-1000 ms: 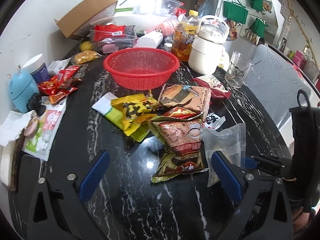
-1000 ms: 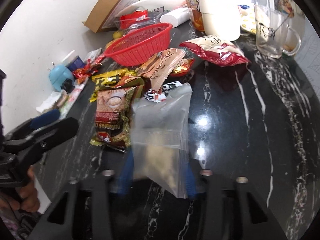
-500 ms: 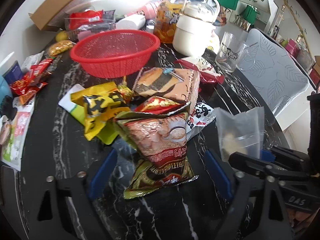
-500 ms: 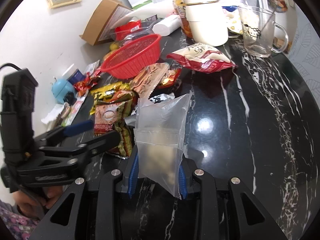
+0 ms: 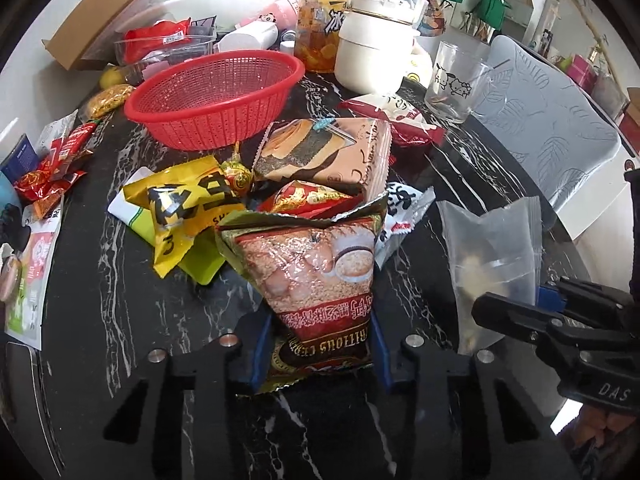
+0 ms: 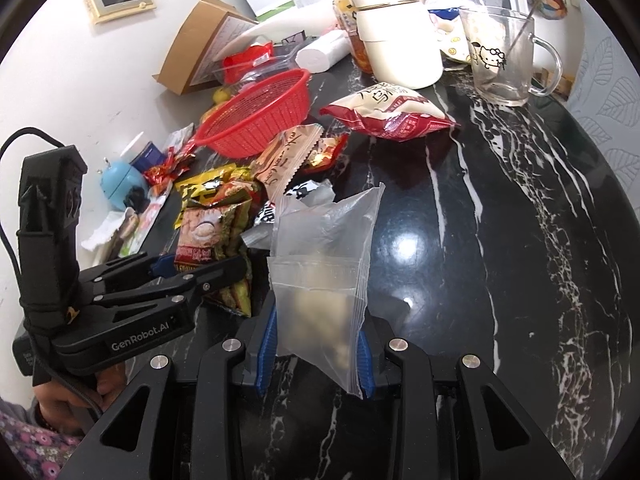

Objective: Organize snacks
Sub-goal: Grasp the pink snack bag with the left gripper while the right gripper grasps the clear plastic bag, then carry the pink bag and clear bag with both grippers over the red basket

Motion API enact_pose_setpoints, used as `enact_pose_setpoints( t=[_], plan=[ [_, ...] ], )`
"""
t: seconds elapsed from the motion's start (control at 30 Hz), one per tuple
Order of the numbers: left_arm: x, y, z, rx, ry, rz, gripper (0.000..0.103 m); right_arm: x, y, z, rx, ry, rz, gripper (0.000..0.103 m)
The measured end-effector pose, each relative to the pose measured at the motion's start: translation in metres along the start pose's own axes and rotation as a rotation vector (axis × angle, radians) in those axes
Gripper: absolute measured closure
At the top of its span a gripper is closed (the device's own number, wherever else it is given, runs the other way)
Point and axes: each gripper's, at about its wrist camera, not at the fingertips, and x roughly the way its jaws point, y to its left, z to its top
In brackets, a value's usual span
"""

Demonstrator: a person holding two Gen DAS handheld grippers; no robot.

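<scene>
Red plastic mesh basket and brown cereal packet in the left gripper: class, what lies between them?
In the left wrist view, between the basket and the cereal packet lie a beige sandwich-biscuit packet and a small red sachet.

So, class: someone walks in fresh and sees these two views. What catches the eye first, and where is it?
Probably the red plastic mesh basket, empty at the back of the black marble table. Next, the heap of bright snack packets before it, where the left gripper is closing on a brown cereal packet. Beside it, the right gripper pinches a clear zip bag.
</scene>
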Motion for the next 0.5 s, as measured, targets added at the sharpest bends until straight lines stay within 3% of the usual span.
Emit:
enact_pose_setpoints(
  t=[0.5],
  plan=[
    [-0.039, 0.008, -0.005, -0.009, -0.059, -0.023, 0.064, -0.004, 0.02, 0.003, -0.045, -0.009, 0.041, 0.07]
  ],
)
